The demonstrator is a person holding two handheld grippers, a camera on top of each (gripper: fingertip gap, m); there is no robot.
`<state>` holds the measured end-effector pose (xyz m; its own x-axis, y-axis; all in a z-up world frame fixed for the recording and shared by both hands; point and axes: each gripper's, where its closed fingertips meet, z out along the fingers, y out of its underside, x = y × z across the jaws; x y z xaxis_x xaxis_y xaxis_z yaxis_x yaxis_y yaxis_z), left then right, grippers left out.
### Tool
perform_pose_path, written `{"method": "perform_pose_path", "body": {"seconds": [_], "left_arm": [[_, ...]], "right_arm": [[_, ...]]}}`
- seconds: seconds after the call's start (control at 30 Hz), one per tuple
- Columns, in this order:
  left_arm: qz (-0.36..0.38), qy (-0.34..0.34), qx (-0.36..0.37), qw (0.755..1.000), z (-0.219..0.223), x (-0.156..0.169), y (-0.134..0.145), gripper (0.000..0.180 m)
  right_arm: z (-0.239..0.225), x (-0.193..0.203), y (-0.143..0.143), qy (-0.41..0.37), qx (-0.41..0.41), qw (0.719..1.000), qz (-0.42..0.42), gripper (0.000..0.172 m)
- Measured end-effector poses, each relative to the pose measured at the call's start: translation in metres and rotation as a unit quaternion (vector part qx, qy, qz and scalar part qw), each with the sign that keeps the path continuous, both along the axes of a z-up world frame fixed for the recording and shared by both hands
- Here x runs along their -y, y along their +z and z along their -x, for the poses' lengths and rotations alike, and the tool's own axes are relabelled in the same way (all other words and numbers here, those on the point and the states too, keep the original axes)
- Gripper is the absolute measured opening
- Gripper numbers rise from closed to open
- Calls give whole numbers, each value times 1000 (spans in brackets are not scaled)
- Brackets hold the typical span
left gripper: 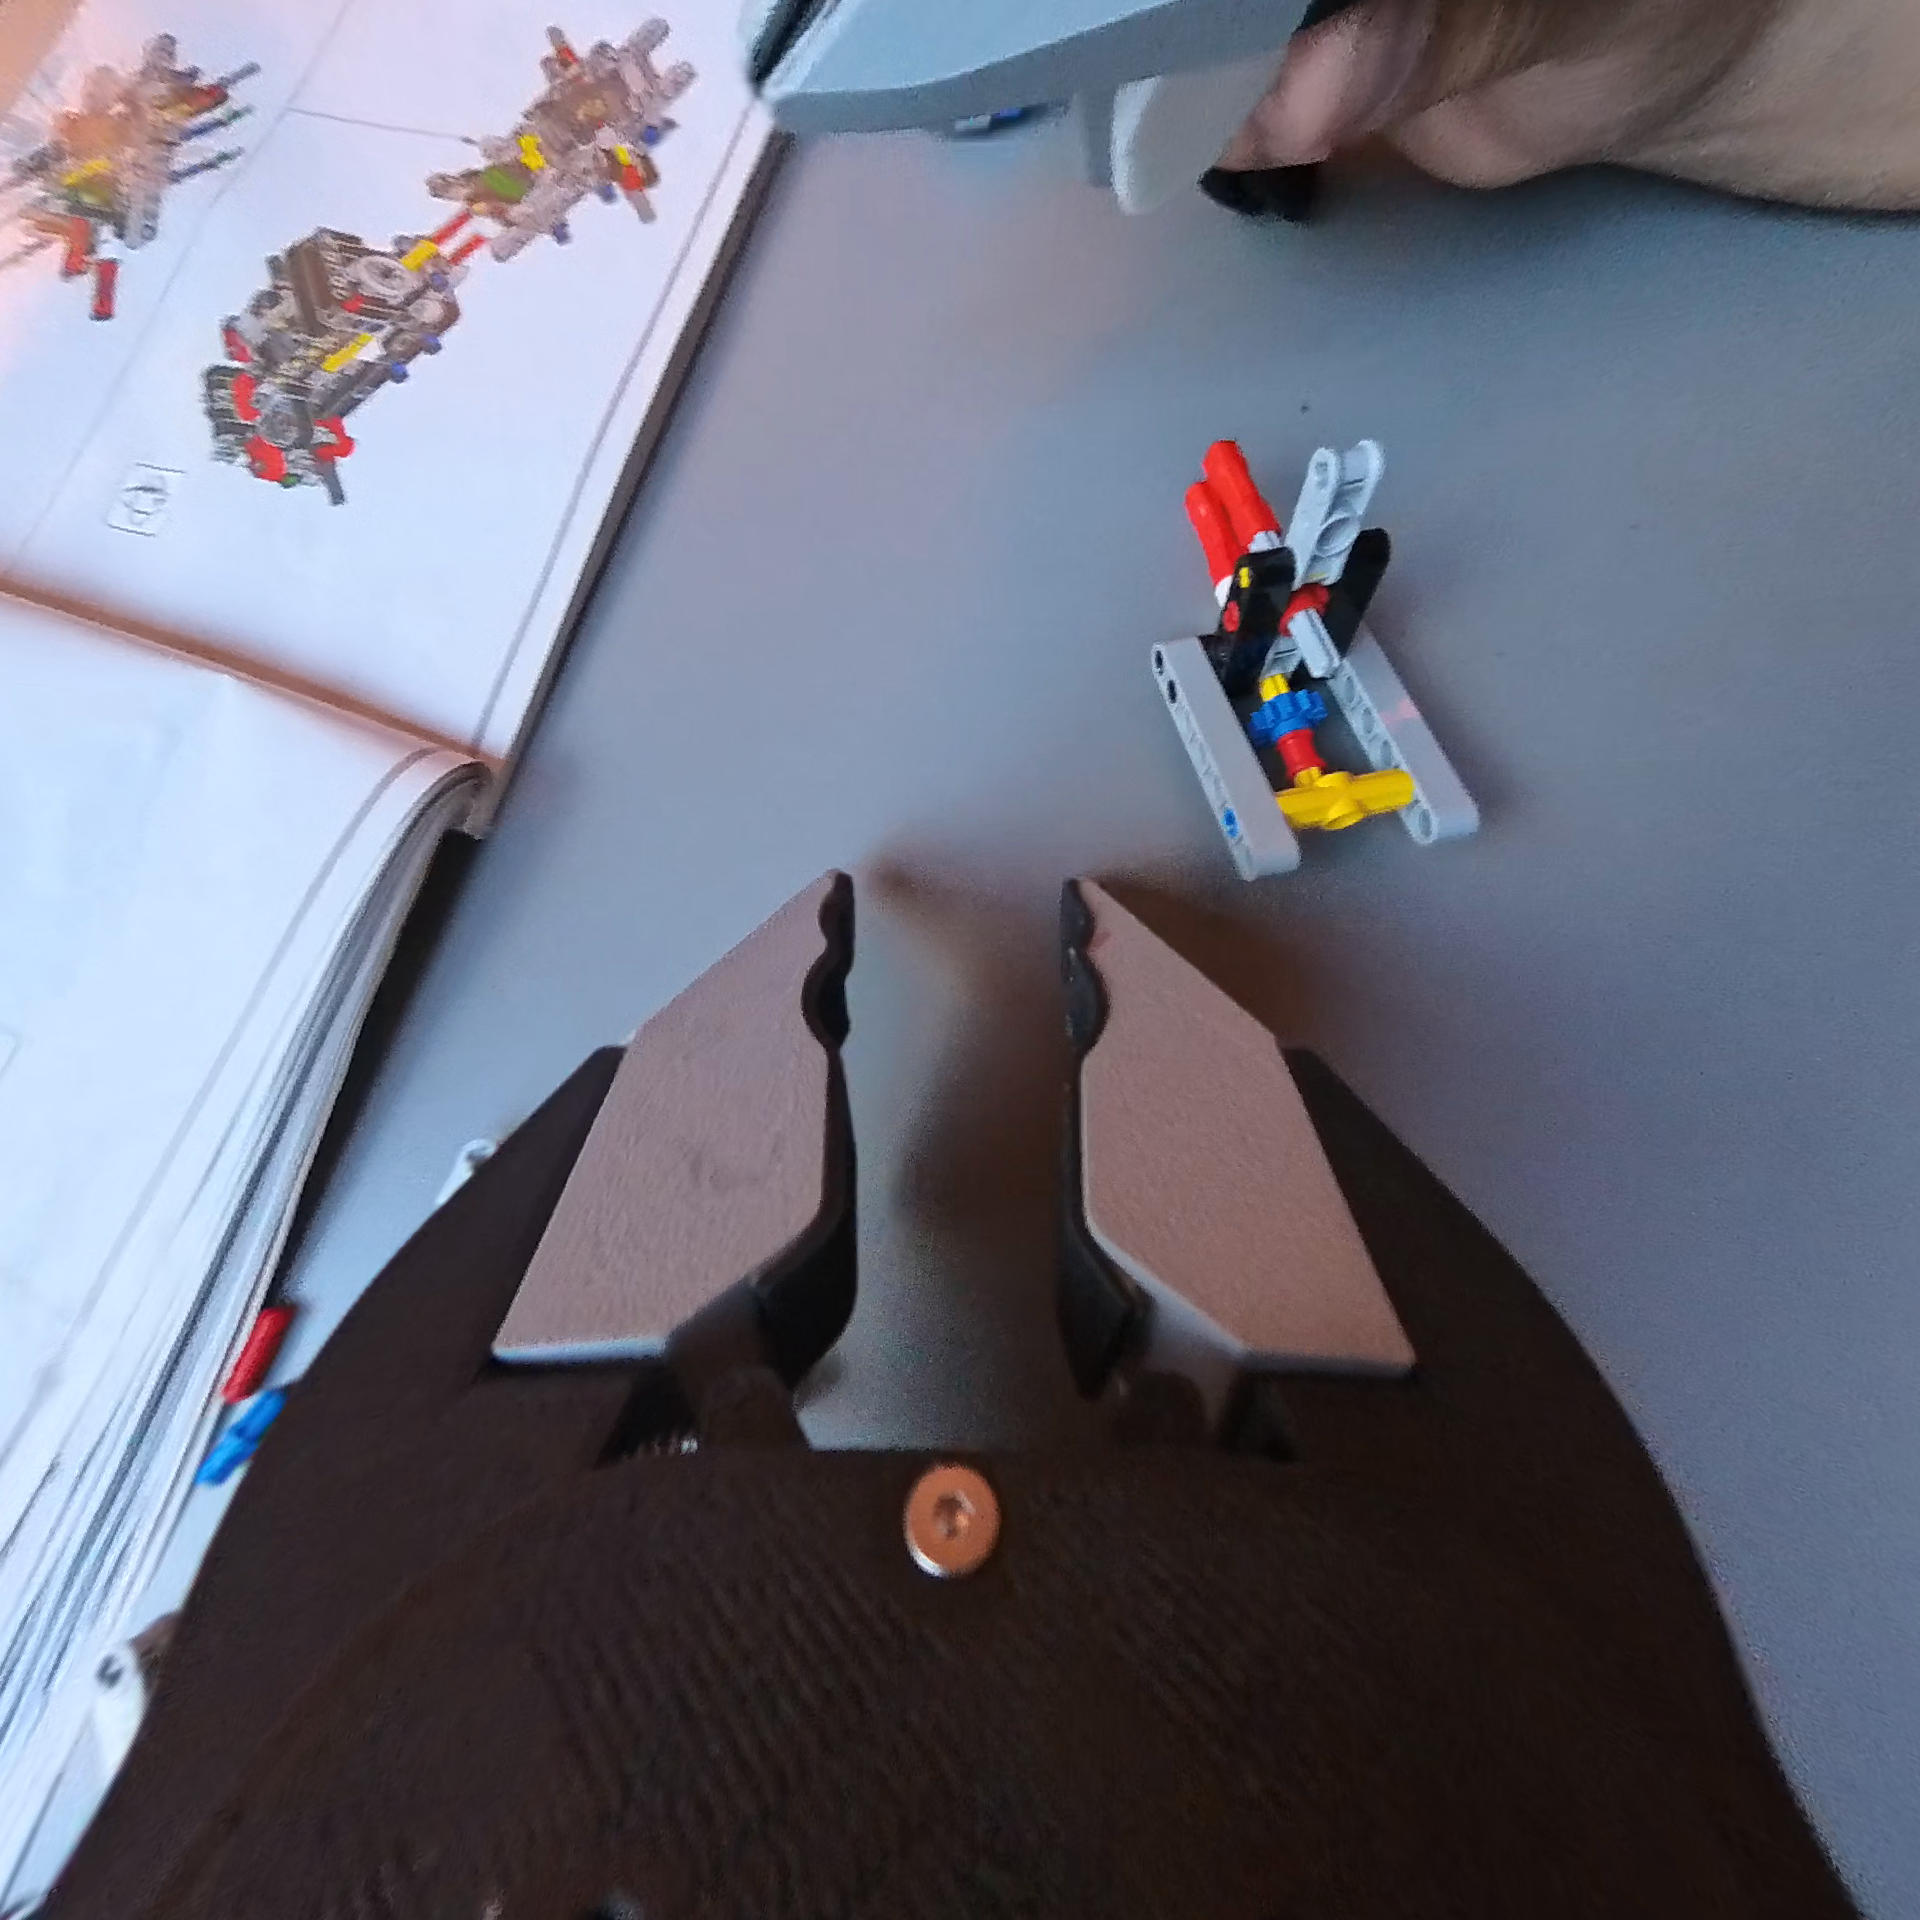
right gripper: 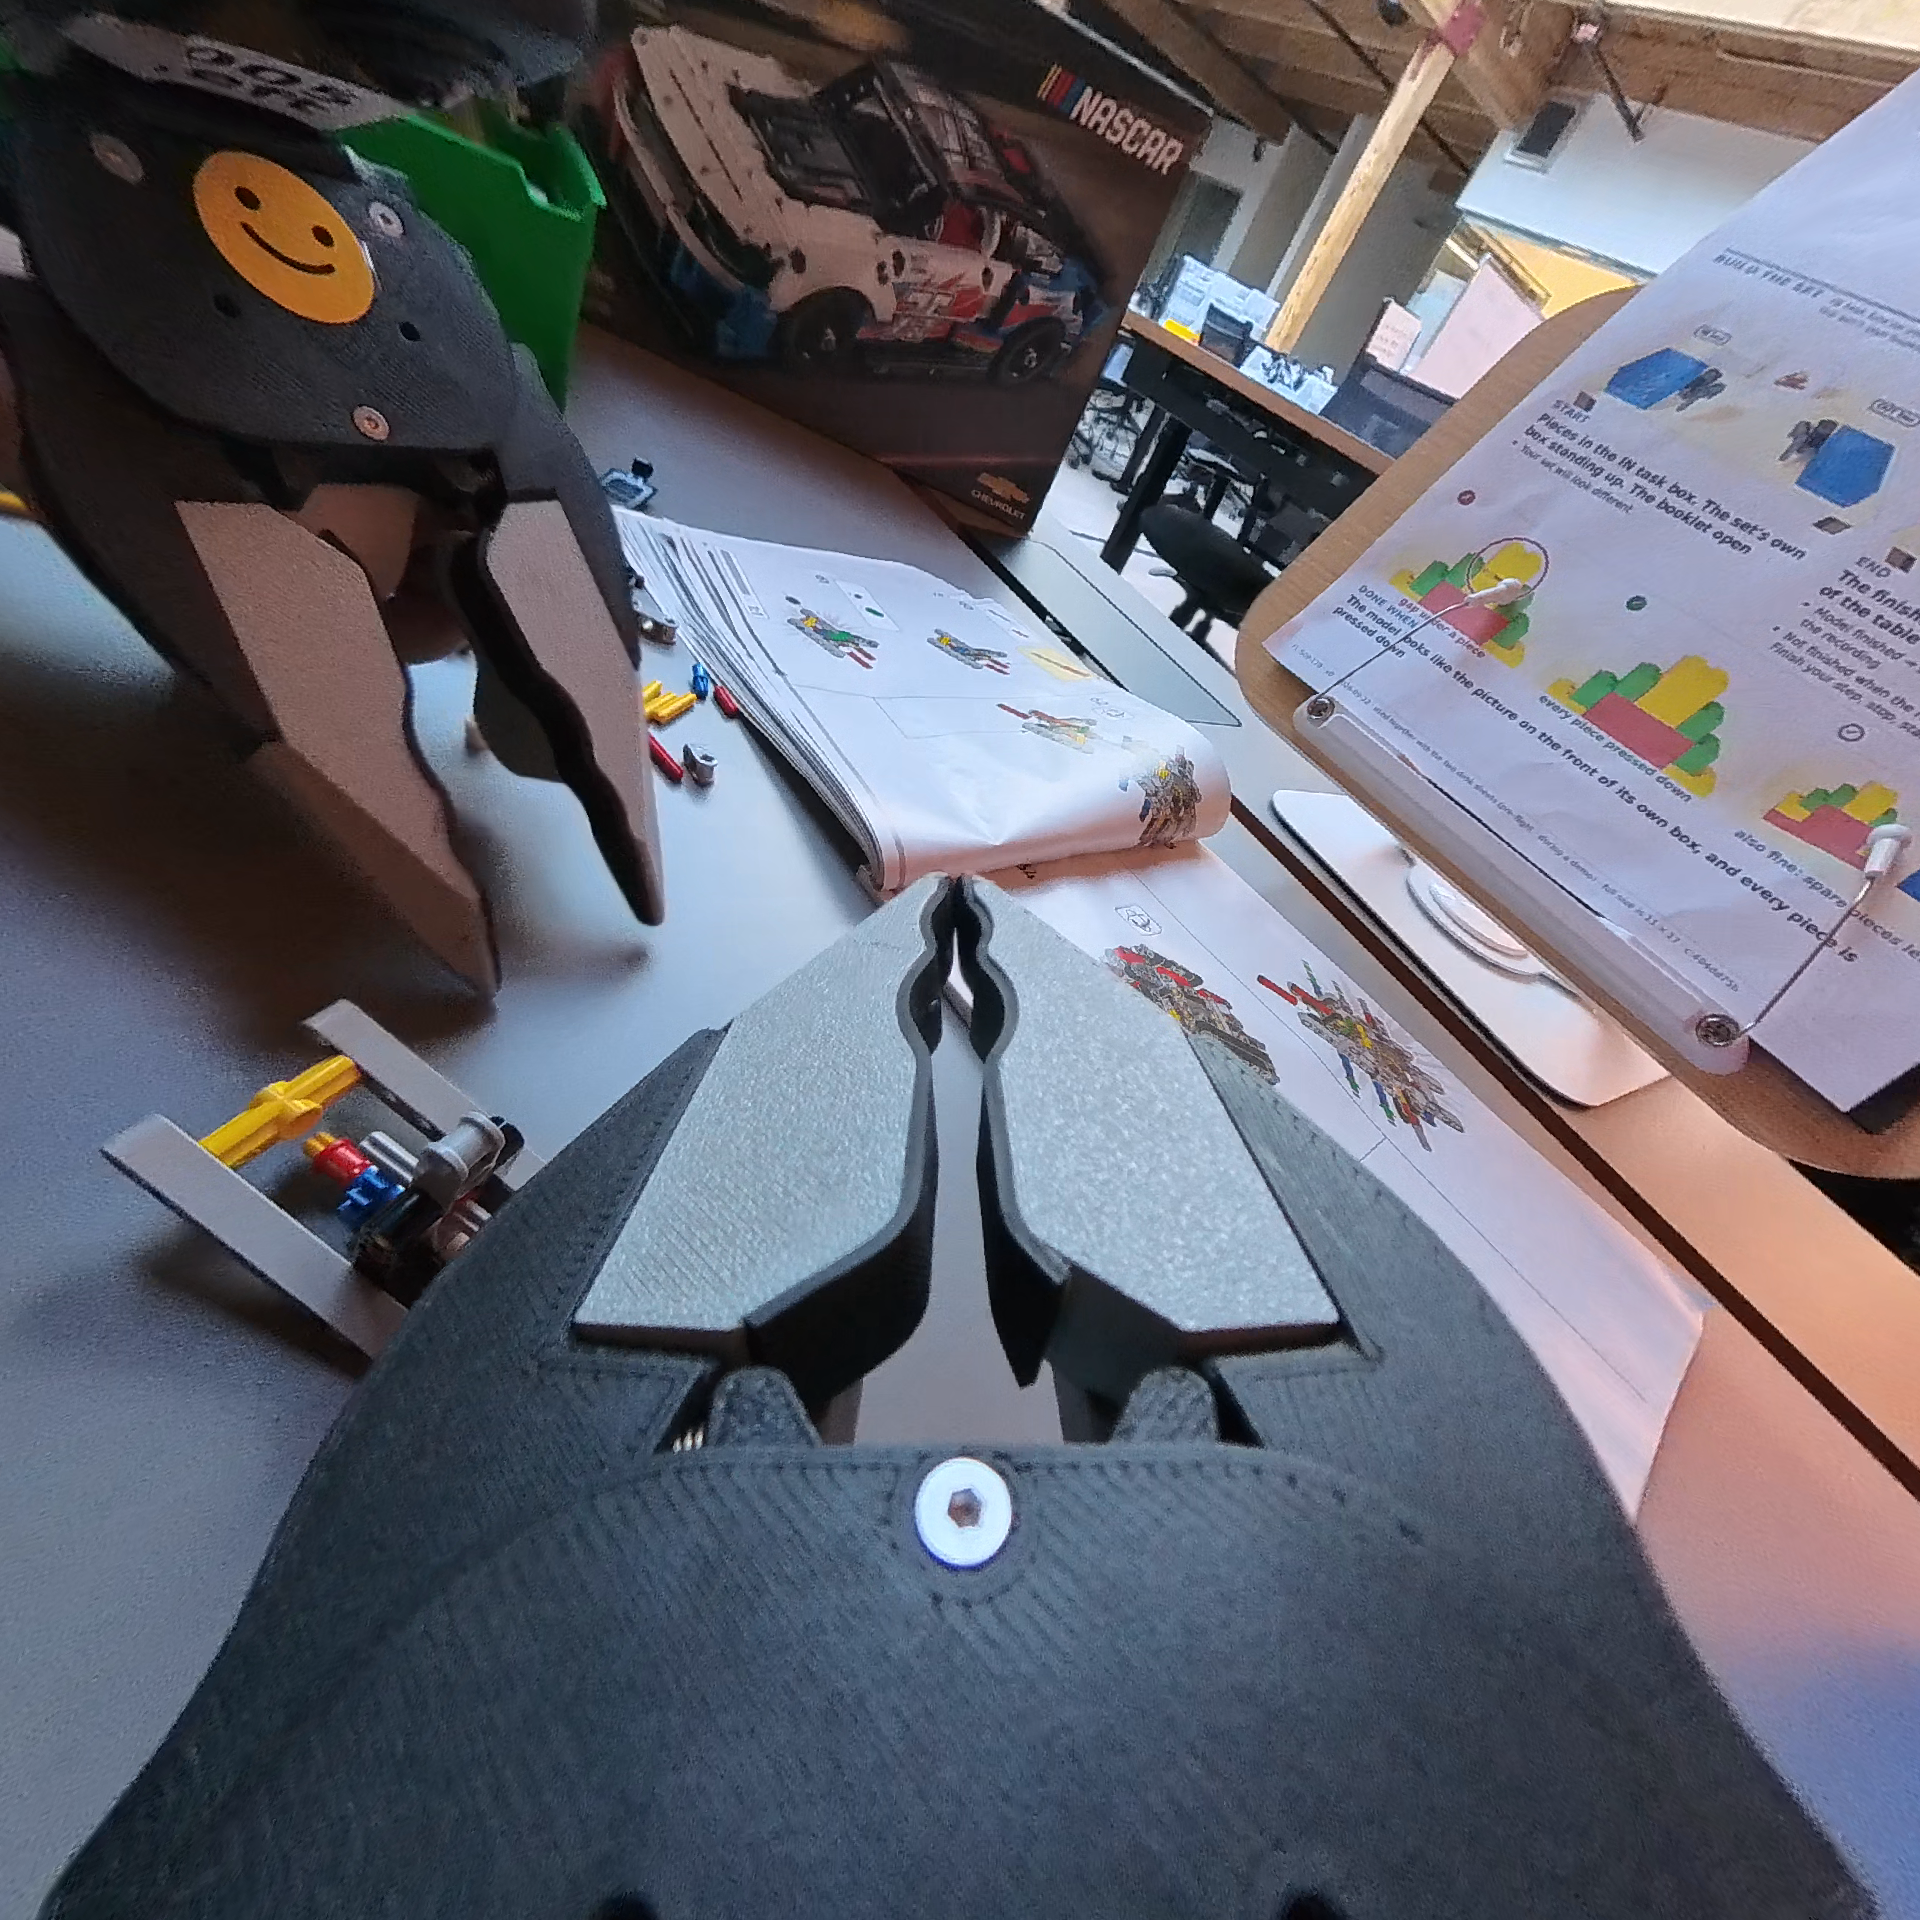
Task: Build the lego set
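While both hand-held grippers hover over the grey desk, neither grasps anything.
Left of the released left hand-held gripper lies an open instruction booklet; ahead-right, apart, the small brick assembly. The right hand-held gripper is clenched bare, with the green bin, contents hidden, far left.

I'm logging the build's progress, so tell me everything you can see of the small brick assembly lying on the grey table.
The small brick assembly looks like plastic: two parallel grey holed beams joined by a yellow cross-piece, with a blue gear and red bush on an axle between them, plus black links, red cylinders and a grey liftarm at the far end. It lies flat on the grey table, untouched, just ahead and right of the open left gripper.
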<state>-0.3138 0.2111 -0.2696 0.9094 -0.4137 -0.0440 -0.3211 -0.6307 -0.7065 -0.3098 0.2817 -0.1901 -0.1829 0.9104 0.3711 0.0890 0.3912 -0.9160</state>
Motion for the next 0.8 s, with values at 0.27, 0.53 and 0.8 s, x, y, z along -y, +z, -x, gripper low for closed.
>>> {"method": "perform_pose_path", "body": {"seconds": [0.27,0.53,0.8], "left_arm": [[-35,1,-7,999,5,-3,12,22],[-26,-73,90,993,-31,7,20,15],[9,-111,127,986,-54,15,12,15]], "right_arm": [[-32,-9,13,11,9,991,132,0],[-77,9,3,34,53,969,240,0],[-79,34,-31,-31,159,962,219,62]]}}
